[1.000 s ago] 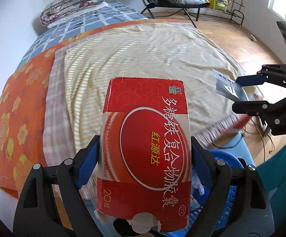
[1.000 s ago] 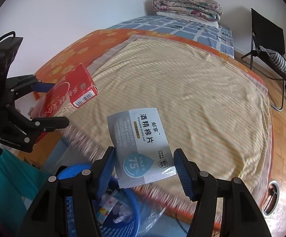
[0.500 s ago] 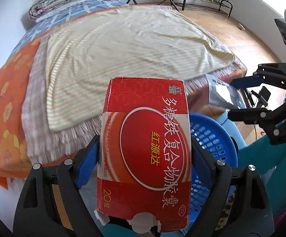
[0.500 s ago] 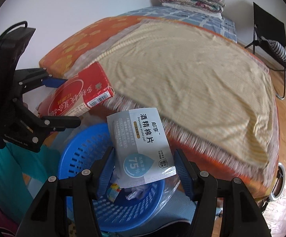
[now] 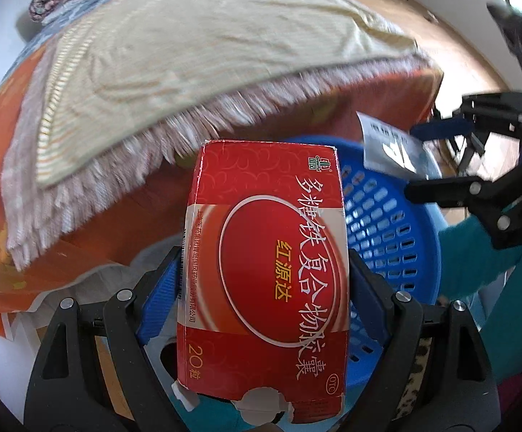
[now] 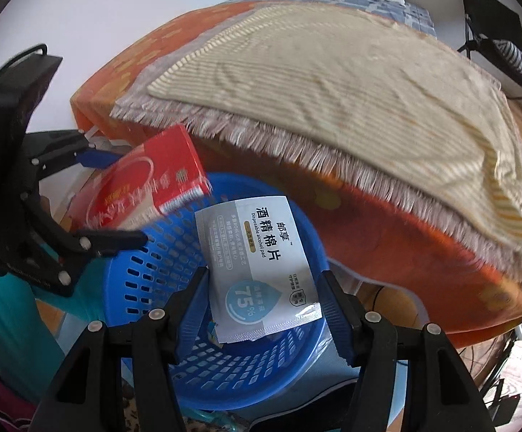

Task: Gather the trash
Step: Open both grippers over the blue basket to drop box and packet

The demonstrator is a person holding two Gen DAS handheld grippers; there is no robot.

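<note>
A wide bed point(image 6: 333, 82) is filling the background, its orange flowered sheet lying under a cream striped woven blanket point(image 5: 196, 46) with a fringed pinkish edge hanging over the side. Beside the bed, a round blue perforated plastic basket point(image 6: 160, 273) is sitting on the floor, with some small scraps inside, too blurred to identify. The left tongs point(image 5: 264, 277) are clenching a glossy red cardboard medicine box point(image 5: 268, 262) with a torn bottom flap above the basket's rim. The right tongs point(image 6: 264, 306) are gripping a flat grey-white foil alcohol-pad sachet point(image 6: 257, 270) over the basket's opening. A second ago both items were hovering over the blanket; now they are lower, at the basket.
</note>
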